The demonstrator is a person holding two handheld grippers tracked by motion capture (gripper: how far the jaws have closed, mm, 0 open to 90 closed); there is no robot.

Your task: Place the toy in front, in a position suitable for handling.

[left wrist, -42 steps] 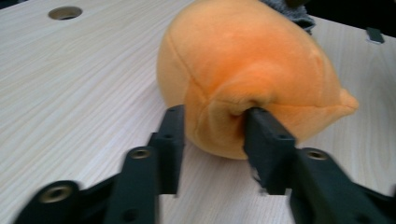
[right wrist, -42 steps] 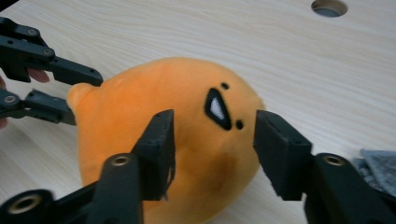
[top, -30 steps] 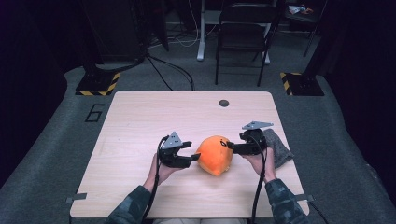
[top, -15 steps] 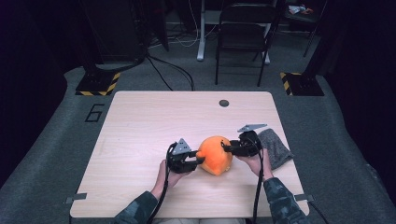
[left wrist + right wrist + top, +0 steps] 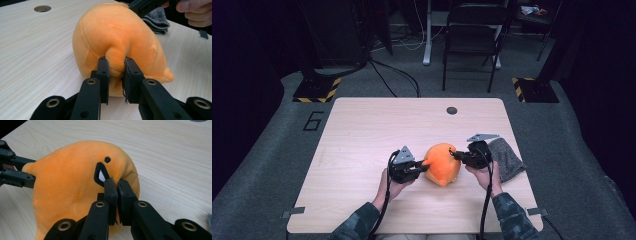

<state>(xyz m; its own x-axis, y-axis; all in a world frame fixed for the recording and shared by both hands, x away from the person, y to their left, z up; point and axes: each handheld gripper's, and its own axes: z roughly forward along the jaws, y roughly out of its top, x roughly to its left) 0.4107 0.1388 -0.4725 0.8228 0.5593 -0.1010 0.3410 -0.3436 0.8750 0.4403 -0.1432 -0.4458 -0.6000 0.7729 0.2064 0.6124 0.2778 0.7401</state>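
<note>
Table: we work on a pale wooden table (image 5: 362, 140) with dark floor around it.
Plush: our orange plush toy (image 5: 442, 164) lies on the near middle of the table.
Left gripper (image 5: 418, 169): we pinch a small nub of the plush, jaws narrow, just closing.
Right gripper (image 5: 456, 155): we nip its fabric beside the stitched mouth, jaws nearly together.
Cloth: a grey cloth (image 5: 507, 159) lies just behind our right hand.
Hole: a round hole (image 5: 452, 110) sits far back.
Change: both grippers stood wider before and now squeeze the plush.

The grey cloth (image 5: 507, 159) lies partly hidden behind the right tool (image 5: 455, 155)
</note>
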